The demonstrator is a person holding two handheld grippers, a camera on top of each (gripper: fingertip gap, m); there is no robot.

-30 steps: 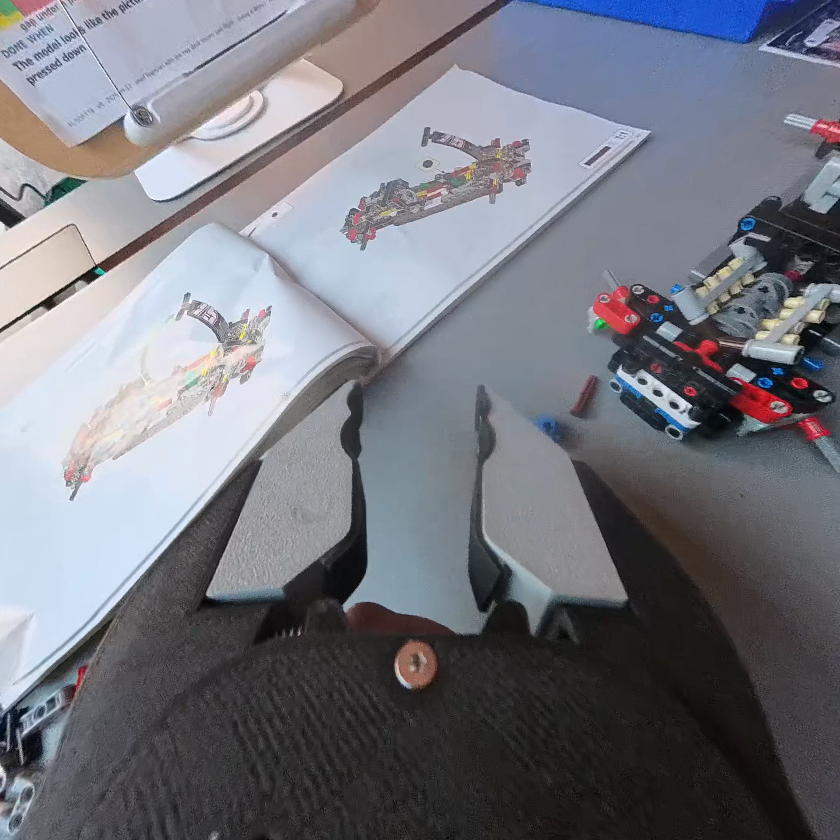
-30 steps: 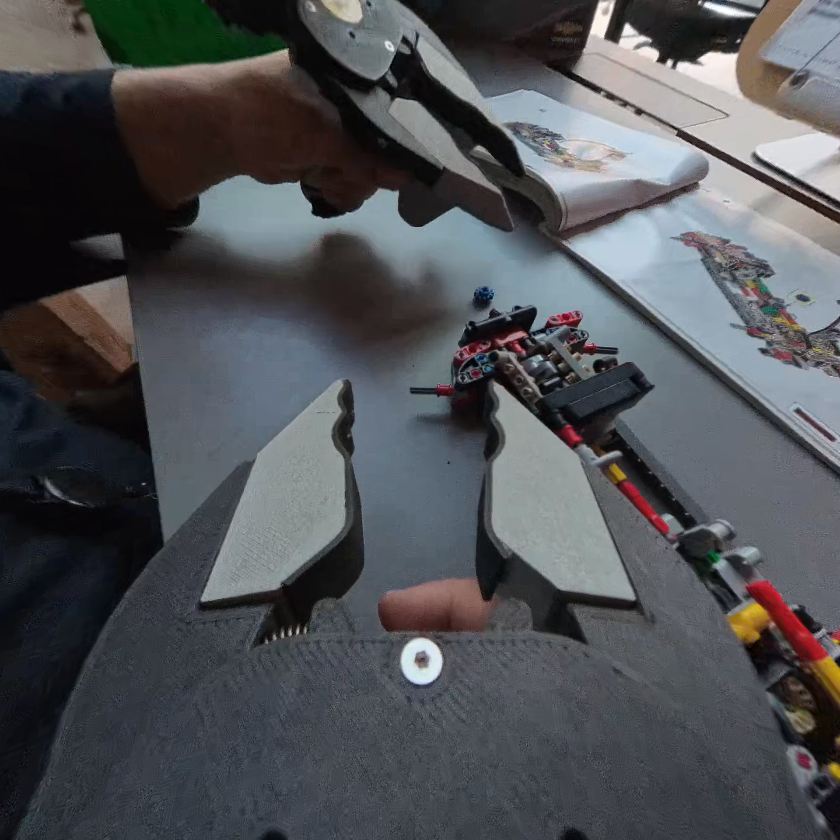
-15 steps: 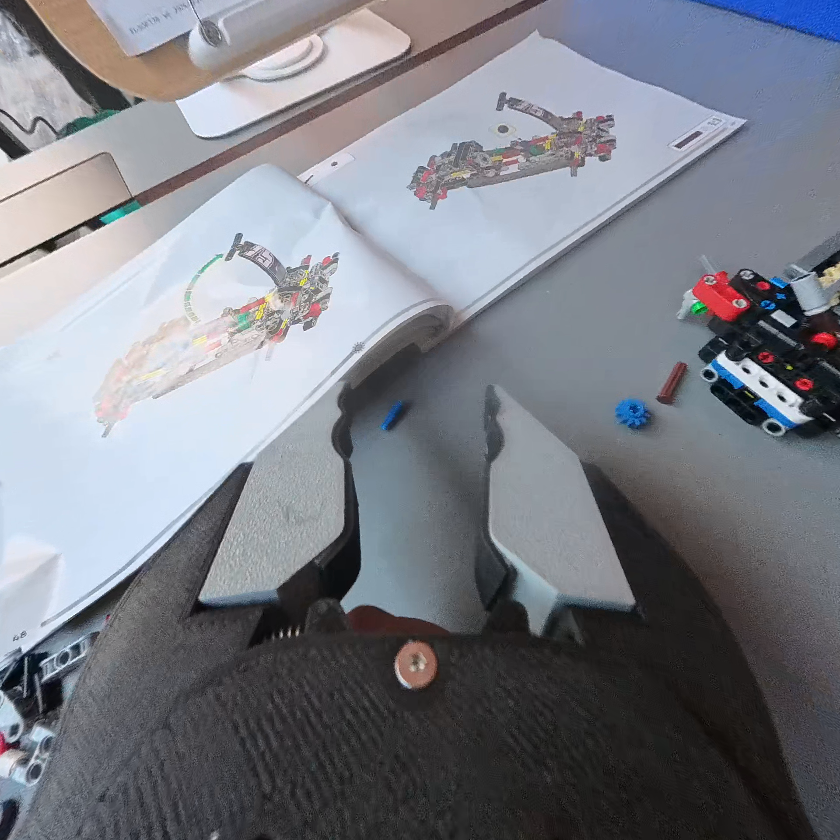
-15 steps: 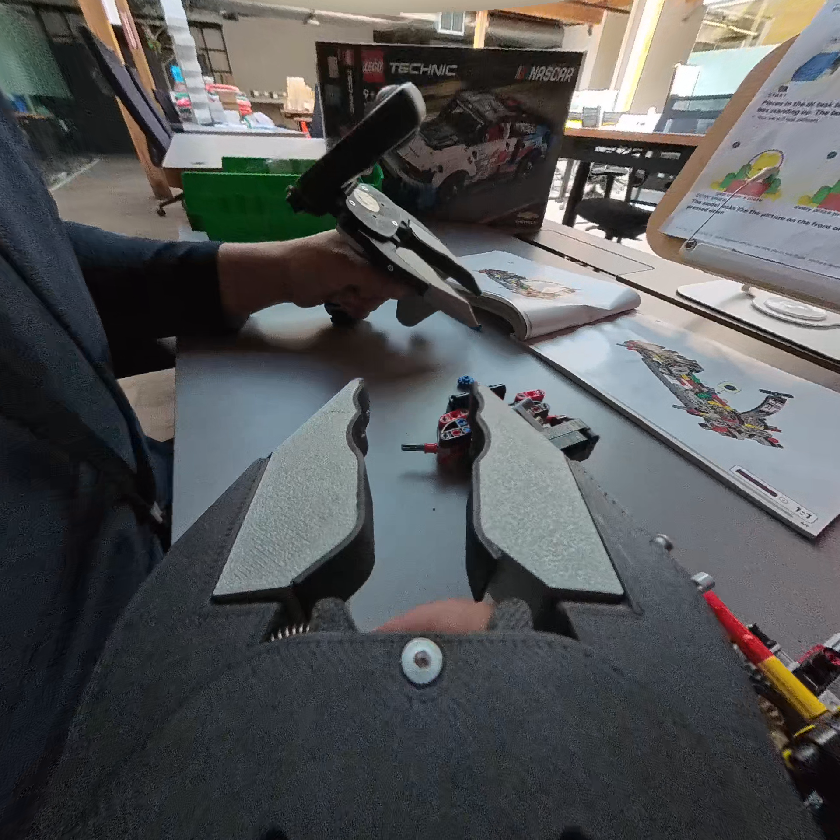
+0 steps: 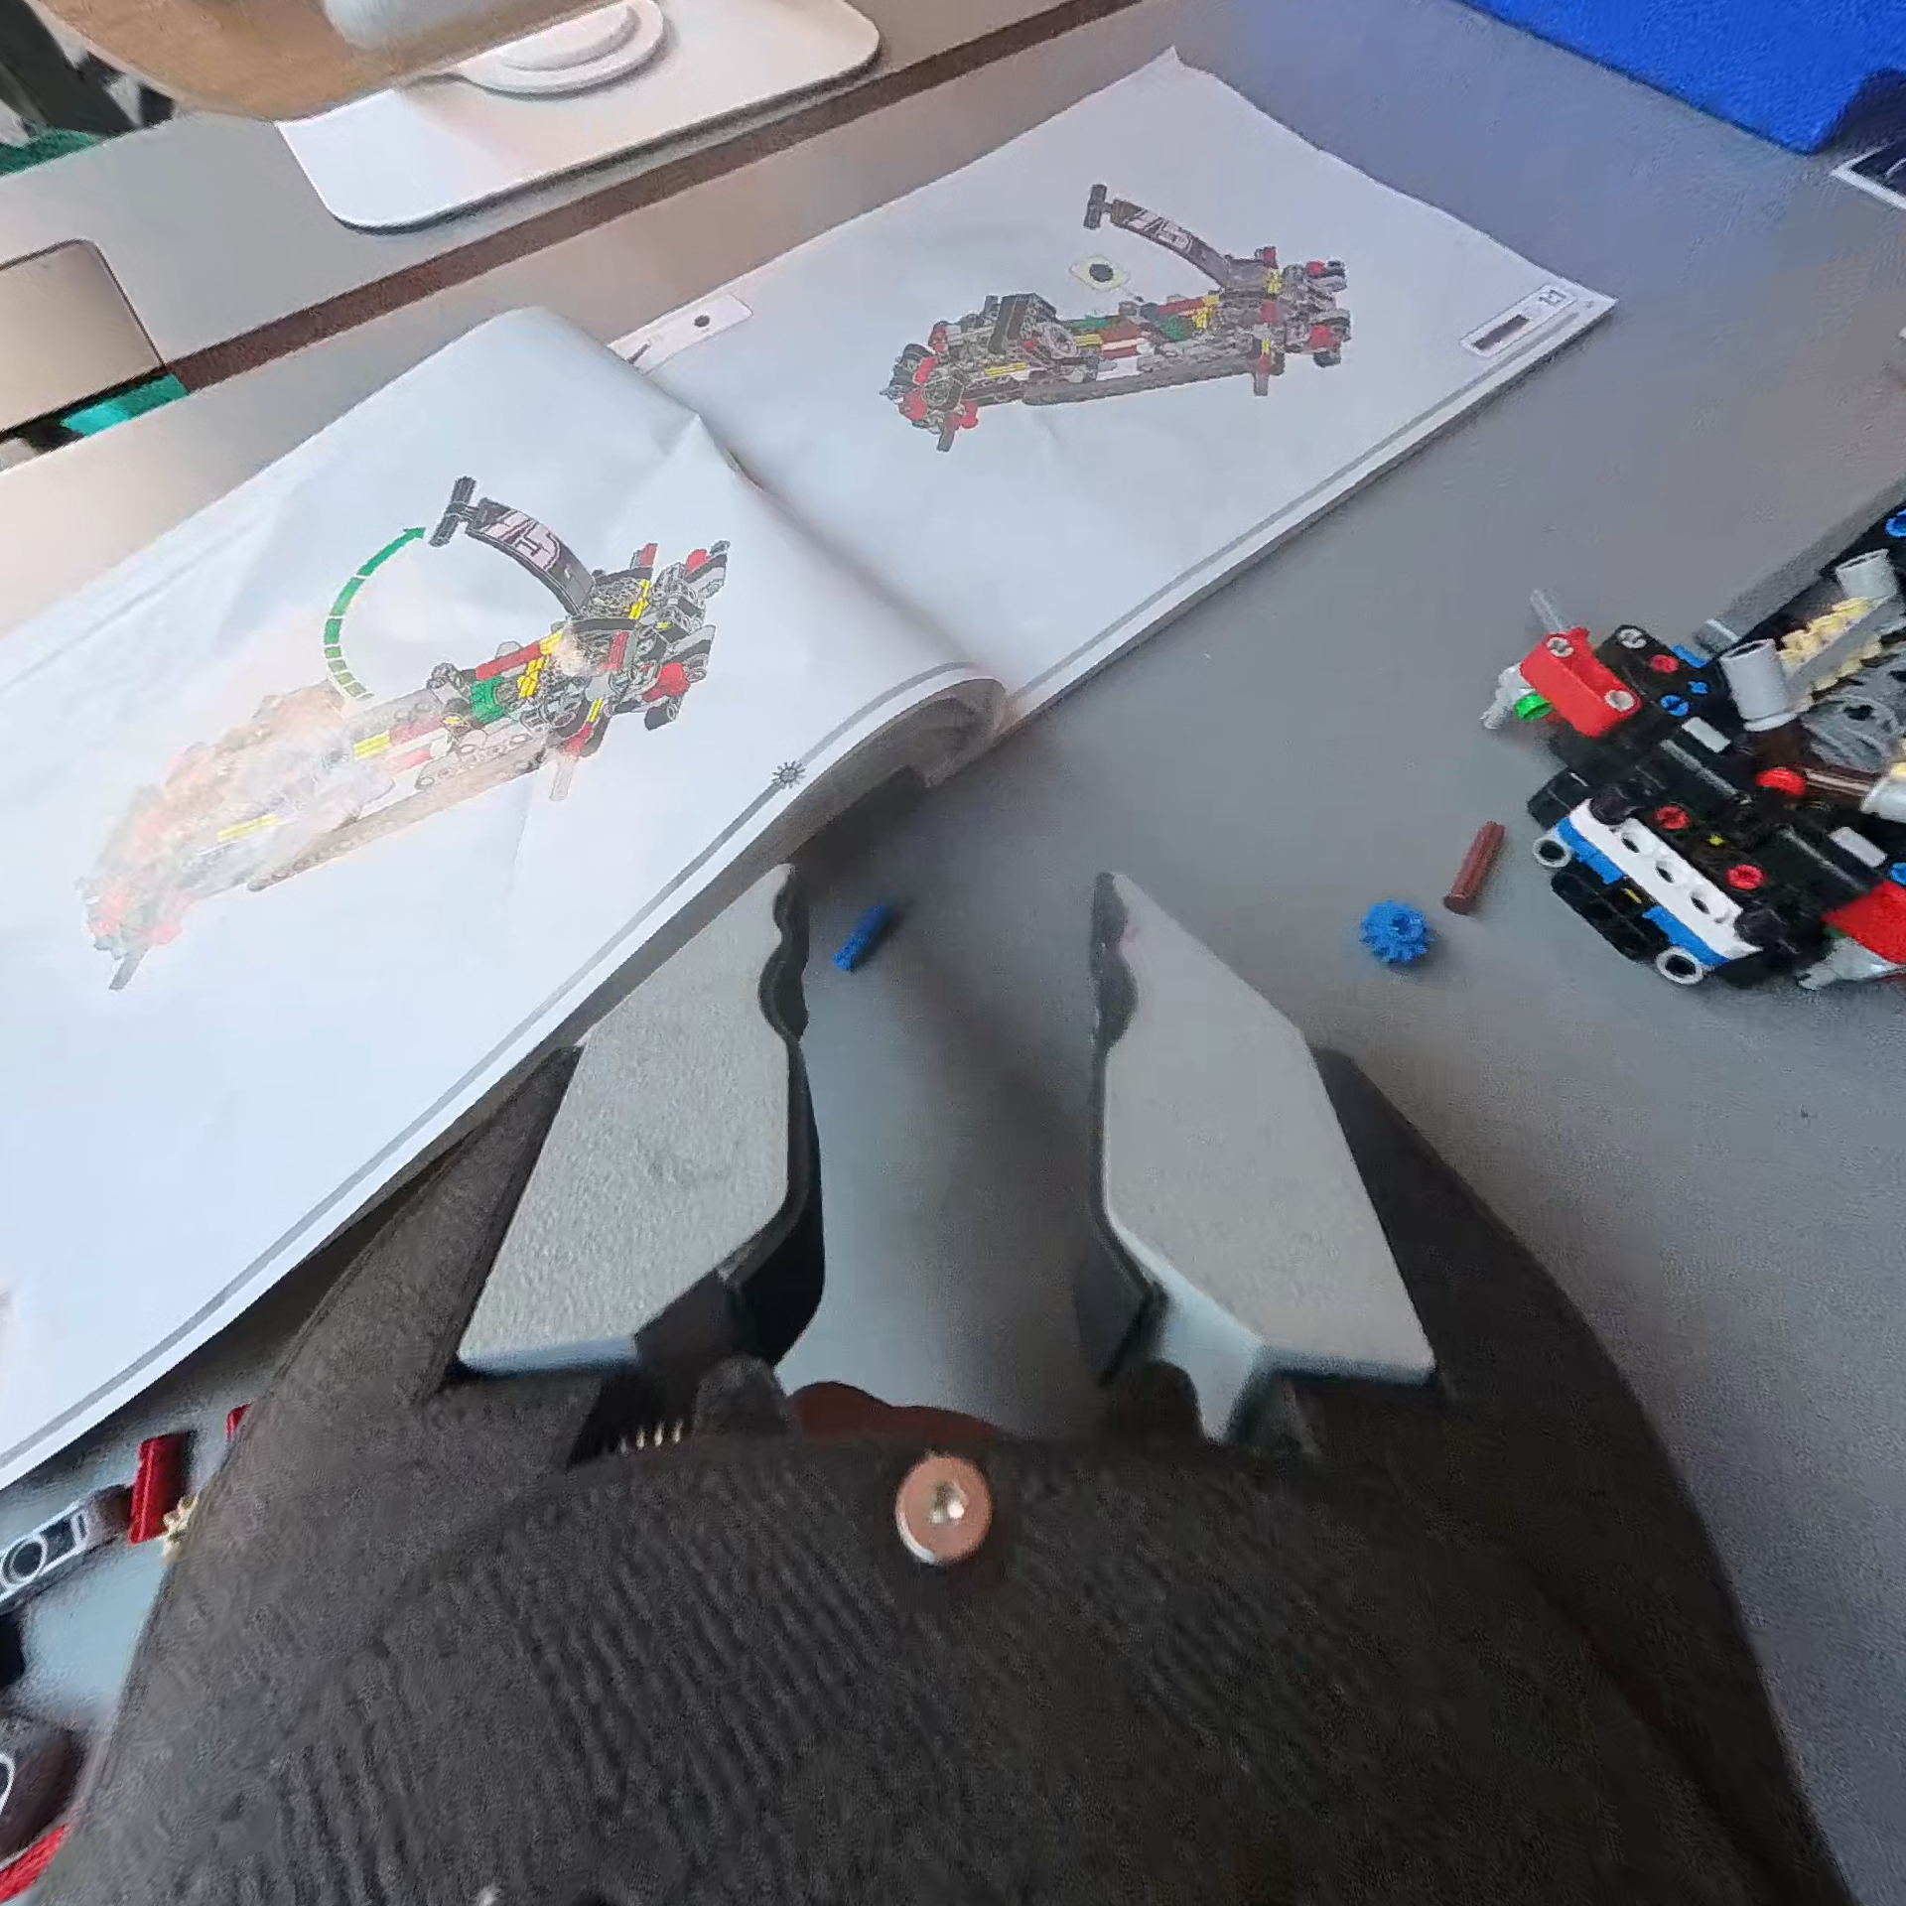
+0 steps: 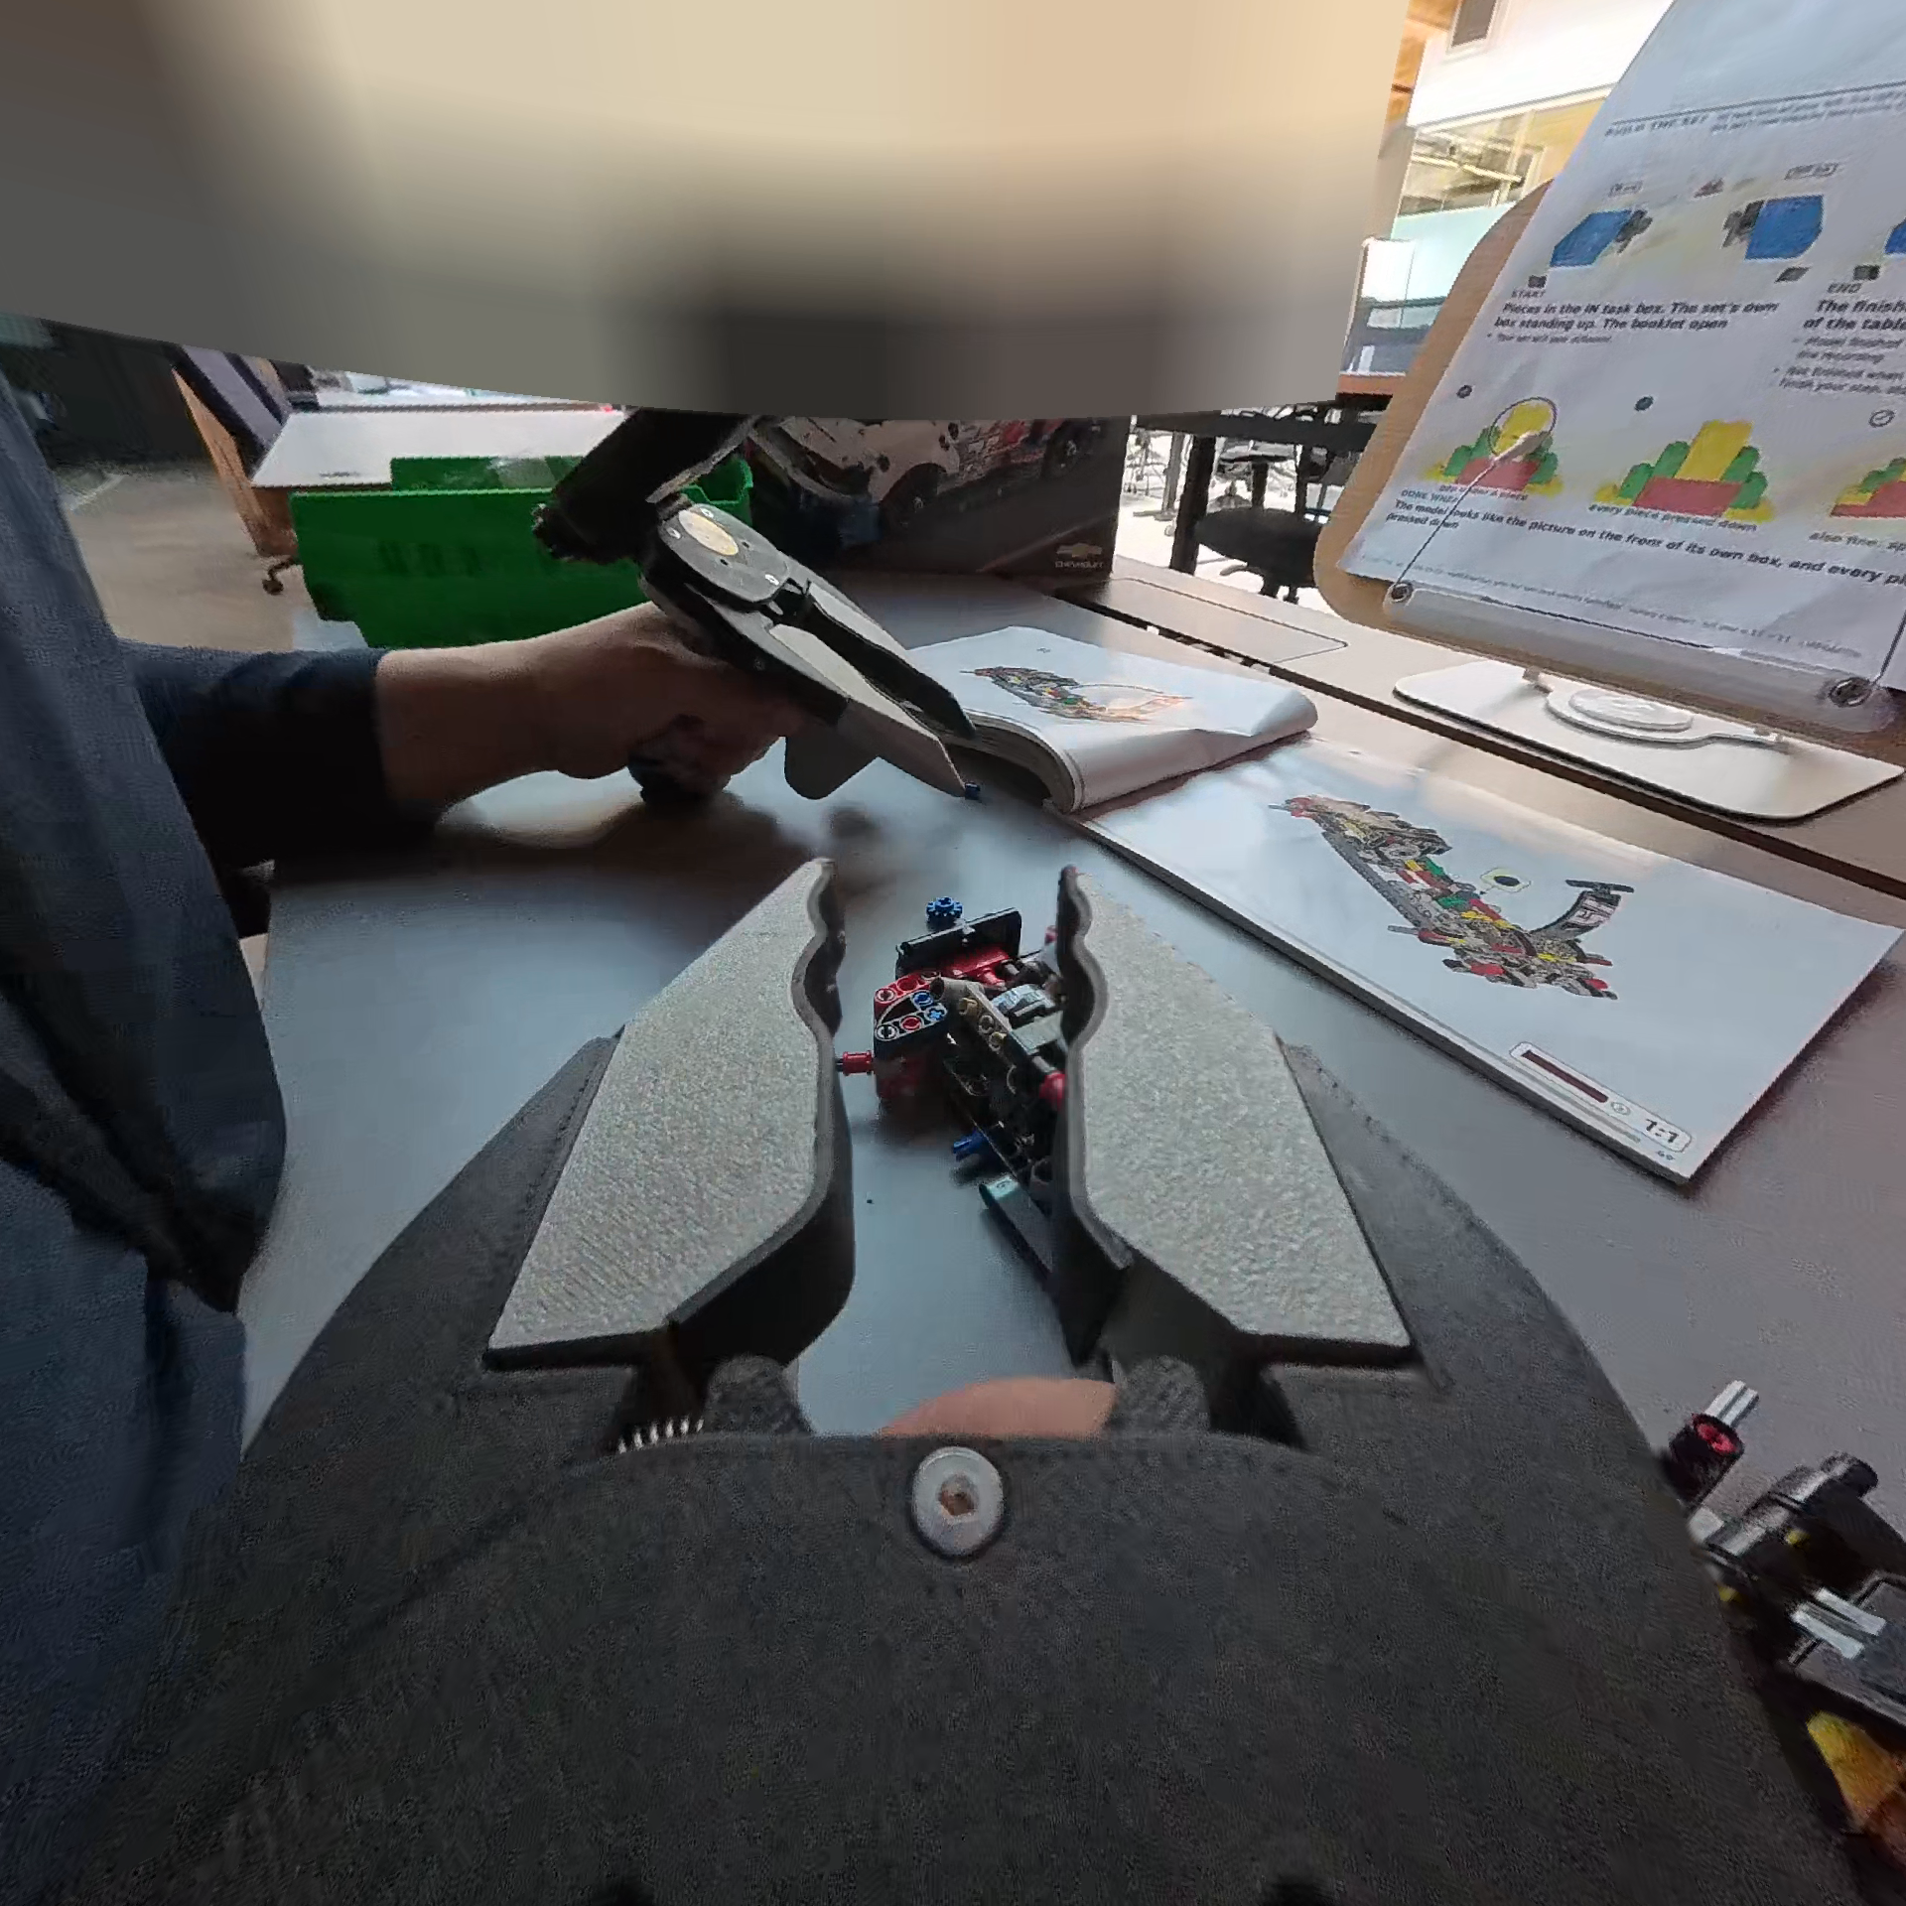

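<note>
We're hovering the left claw [image 5: 944, 913] open over a blue pin [image 5: 863, 937] beside the booklet [image 5: 619, 639]. A skewed pinch could be flicking it under the pages. Our right claw [image 6: 944, 908] is hanging open, empty, above the model [image 6: 970, 1031].

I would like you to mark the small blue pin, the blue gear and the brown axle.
small blue pin [image 5: 864, 937], left wrist view, its middle.
blue gear [image 5: 1397, 932], left wrist view, its hub.
brown axle [image 5: 1473, 867], left wrist view, mid-shaft.

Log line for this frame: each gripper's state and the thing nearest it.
left gripper: open, over small blue pin beside open booklet | right gripper: open, above brick model, not gripping | table: grey
</note>
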